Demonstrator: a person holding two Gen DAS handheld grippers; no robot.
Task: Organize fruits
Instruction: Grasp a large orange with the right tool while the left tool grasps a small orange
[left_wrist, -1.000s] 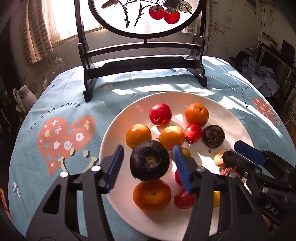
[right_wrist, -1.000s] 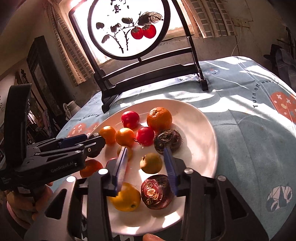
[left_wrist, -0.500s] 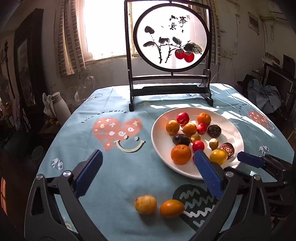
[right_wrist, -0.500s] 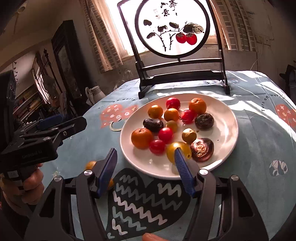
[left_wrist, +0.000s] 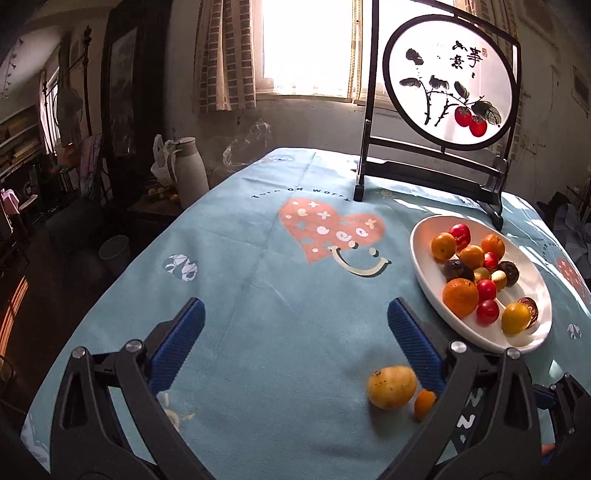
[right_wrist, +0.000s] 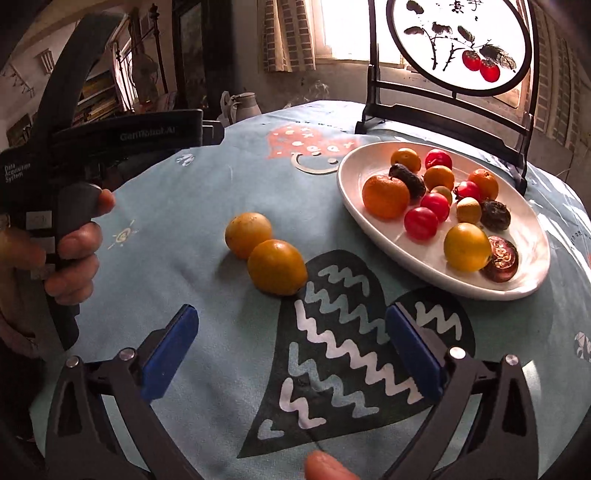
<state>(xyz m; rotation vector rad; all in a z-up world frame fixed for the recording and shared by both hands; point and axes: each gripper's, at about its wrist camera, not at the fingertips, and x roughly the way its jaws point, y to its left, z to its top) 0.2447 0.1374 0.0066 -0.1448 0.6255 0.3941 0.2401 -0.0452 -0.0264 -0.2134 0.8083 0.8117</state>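
Observation:
A white plate (left_wrist: 424, 266) (right_wrist: 354, 199) holds several fruits: oranges, red plums, dark passion fruits and a yellow fruit (right_wrist: 466, 246). Two loose fruits lie on the blue tablecloth: a yellow one (left_wrist: 391, 386) (right_wrist: 246, 235) and an orange one (left_wrist: 424, 403) (right_wrist: 276, 271), touching each other. My left gripper (left_wrist: 295, 343) is open and empty above bare cloth, left of the loose fruits. My right gripper (right_wrist: 291, 347) is open and empty, near the front of the table, just behind the orange fruit. The left gripper's body (right_wrist: 110, 147) and the hand holding it show at the left of the right wrist view.
A black-framed round painted screen (left_wrist: 447, 85) (right_wrist: 458, 44) stands at the back of the table behind the plate. A white jug (left_wrist: 188, 166) stands beyond the table's left edge. The cloth carries a pink heart print (left_wrist: 325, 229) and a dark heart print (right_wrist: 354, 347).
Both grippers have pulled back from over the plate toward the table's front and opened wide. The left one let go of the dark fruit, which now lies on the plate, and swung left.

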